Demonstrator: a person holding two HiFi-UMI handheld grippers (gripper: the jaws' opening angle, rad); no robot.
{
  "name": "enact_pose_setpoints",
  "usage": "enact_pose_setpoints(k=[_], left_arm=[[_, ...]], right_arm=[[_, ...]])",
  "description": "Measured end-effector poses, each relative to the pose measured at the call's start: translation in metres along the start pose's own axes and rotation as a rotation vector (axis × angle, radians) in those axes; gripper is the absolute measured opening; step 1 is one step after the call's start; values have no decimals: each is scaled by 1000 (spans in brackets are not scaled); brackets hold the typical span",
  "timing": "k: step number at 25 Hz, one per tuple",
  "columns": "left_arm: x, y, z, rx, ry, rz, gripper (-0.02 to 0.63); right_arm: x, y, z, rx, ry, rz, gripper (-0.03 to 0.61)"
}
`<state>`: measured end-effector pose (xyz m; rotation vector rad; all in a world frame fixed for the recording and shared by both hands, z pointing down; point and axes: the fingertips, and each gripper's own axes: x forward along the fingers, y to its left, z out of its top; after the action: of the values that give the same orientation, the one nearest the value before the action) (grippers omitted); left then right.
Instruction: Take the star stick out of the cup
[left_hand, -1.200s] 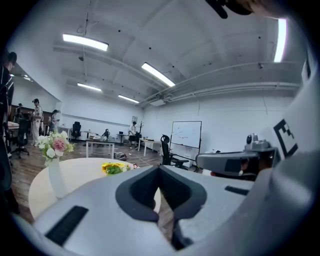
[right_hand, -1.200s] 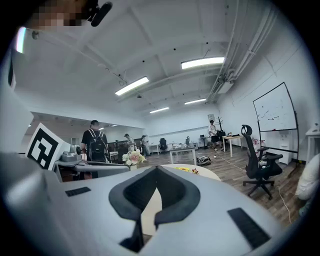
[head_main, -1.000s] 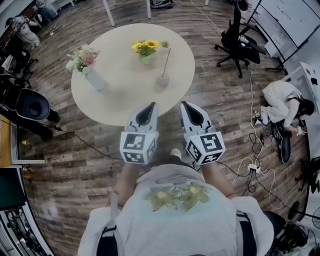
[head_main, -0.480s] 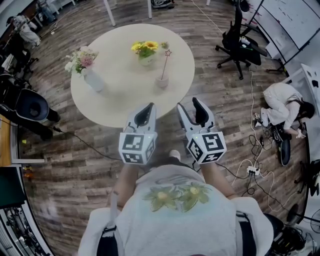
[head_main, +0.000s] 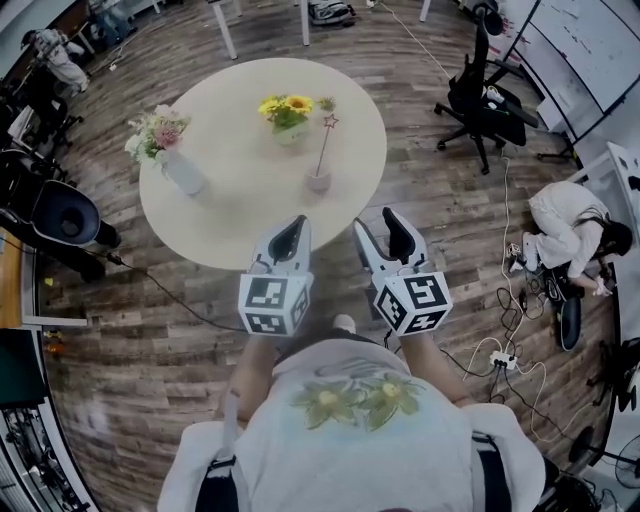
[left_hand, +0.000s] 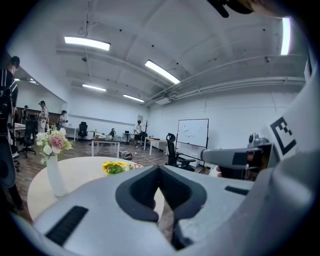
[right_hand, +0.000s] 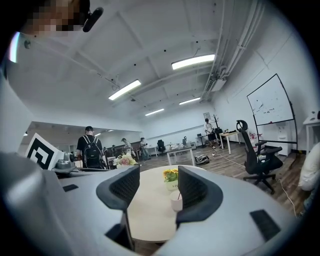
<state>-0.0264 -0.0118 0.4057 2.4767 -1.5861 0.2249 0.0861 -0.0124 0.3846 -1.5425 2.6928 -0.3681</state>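
Note:
A small white cup (head_main: 318, 181) stands near the front right of the round table (head_main: 230, 190). A thin star stick (head_main: 324, 148) leans up out of it, star at the top. Both grippers hang over the floor just short of the table's near edge. My right gripper (head_main: 376, 220) is open with nothing between its jaws. In the right gripper view the cup (right_hand: 176, 202) shows between the jaws, far ahead of my right gripper (right_hand: 159, 187). My left gripper (head_main: 297, 224) is shut and empty; the left gripper view shows the jaws of my left gripper (left_hand: 160, 174) meeting.
A pot of yellow flowers (head_main: 286, 112) stands behind the cup and a white vase of pink flowers (head_main: 172, 158) at the table's left. A black office chair (head_main: 480, 95), a crouching person (head_main: 568, 220) and floor cables (head_main: 505, 335) are to the right.
The right gripper's jaws have gone from shut to wide open. Both grippers stay in front of the table; the left one remains shut.

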Motion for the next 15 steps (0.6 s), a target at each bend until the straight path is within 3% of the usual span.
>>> enact_pose_setpoints(k=[15], left_arm=[[19, 15, -2, -27, -4, 74, 2]], right_arm=[[45, -29, -1, 20, 23, 50, 232]])
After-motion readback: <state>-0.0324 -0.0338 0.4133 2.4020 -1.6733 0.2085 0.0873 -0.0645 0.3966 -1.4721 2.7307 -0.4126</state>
